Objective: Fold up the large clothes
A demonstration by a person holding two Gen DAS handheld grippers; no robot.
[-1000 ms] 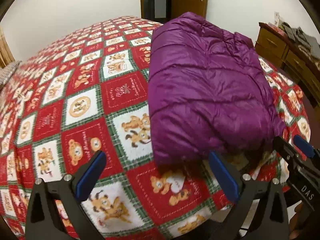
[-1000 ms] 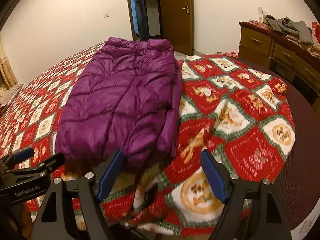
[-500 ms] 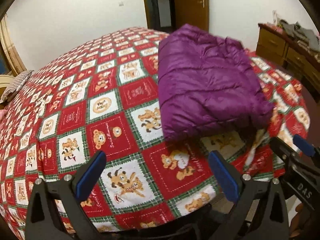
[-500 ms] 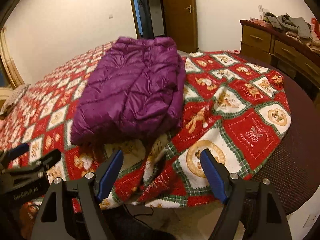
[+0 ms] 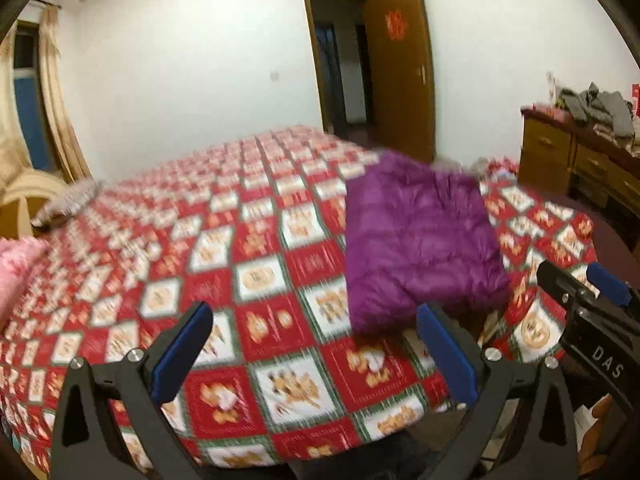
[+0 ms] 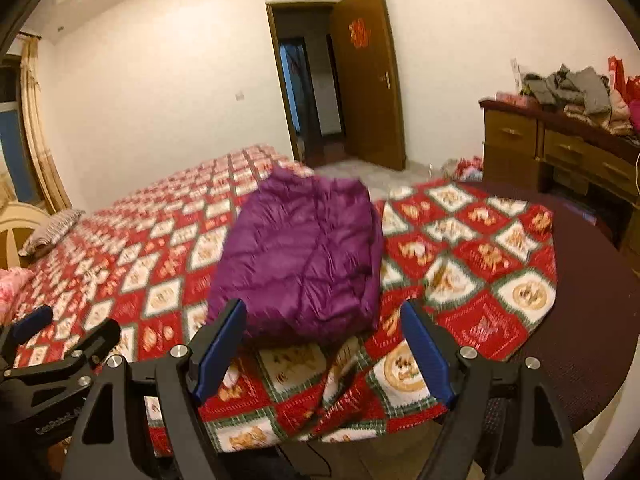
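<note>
Purple jacket [image 6: 304, 256] lies folded into a compact block on the bed [image 5: 224, 264], near its foot edge. Both hand-held grippers, left [image 5: 316, 354] and right [image 6: 324, 356], hang spread and empty short of it; folding appears complete.

Your left wrist view is motion-blurred: the teddy prints on the red patchwork blanket [image 5: 256, 280] smear, and the purple jacket [image 5: 420, 240] has soft edges, so you cannot read its folds. At three o'clock the right gripper [image 5: 600, 300] is cut off by the frame. At nine o'clock a pink item [image 5: 16, 272] is cropped and unidentifiable. The clothes heap [image 6: 576, 88] on the dresser [image 6: 520, 140] stays indistinct.
</note>
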